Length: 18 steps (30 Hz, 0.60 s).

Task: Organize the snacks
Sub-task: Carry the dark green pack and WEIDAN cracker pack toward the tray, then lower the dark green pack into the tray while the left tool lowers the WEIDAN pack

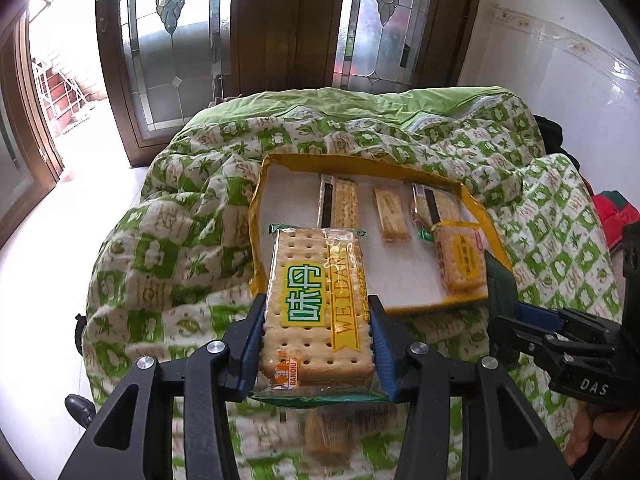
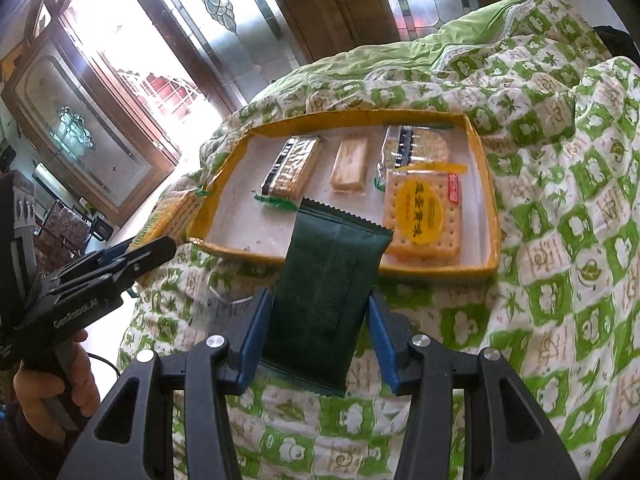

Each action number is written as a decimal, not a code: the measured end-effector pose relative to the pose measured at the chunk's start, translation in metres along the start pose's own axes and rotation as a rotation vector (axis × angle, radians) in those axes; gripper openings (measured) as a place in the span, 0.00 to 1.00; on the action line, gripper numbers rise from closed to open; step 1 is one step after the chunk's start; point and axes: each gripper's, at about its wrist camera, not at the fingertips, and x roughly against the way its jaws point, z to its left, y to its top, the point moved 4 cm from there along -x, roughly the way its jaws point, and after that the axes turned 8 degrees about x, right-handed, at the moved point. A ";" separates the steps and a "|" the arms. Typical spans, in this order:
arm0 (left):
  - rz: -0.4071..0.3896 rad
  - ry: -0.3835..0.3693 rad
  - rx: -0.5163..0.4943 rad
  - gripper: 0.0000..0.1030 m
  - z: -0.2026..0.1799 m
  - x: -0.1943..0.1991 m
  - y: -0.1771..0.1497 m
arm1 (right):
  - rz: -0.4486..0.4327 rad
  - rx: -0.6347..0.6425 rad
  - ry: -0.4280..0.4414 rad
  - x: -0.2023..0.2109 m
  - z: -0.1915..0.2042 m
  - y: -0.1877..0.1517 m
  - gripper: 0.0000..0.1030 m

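My left gripper (image 1: 318, 328) is shut on a clear-wrapped cracker pack with green and yellow labels (image 1: 318, 300), held above the near left edge of a yellow-rimmed tray (image 1: 256, 200). My right gripper (image 2: 320, 328) is shut on a dark green snack packet (image 2: 328, 292), held over the tray's near rim (image 2: 440, 270). In the tray lie a black-striped cracker pack (image 2: 290, 170), a small beige biscuit bar (image 2: 350, 164), another clear cracker pack (image 2: 416, 146) and a cracker pack with a yellow round label (image 2: 422, 216). The right gripper shows at the right of the left wrist view (image 1: 520, 316).
The tray rests on a rumpled green and white quilt (image 1: 160, 264). Another biscuit pack (image 1: 326, 432) lies on the quilt below my left gripper. Wooden doors with leaded glass (image 1: 280, 28) stand behind. A white tiled wall (image 1: 560, 80) is at the right.
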 end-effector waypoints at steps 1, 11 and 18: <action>0.002 0.000 0.007 0.49 0.000 -0.002 0.002 | 0.000 -0.003 0.000 -0.001 -0.002 0.003 0.46; 0.027 0.000 0.014 0.49 -0.006 -0.037 0.031 | 0.006 0.002 -0.005 -0.012 -0.010 0.027 0.46; 0.036 -0.007 0.041 0.49 -0.006 -0.061 0.048 | 0.005 0.003 -0.010 -0.026 -0.011 0.042 0.46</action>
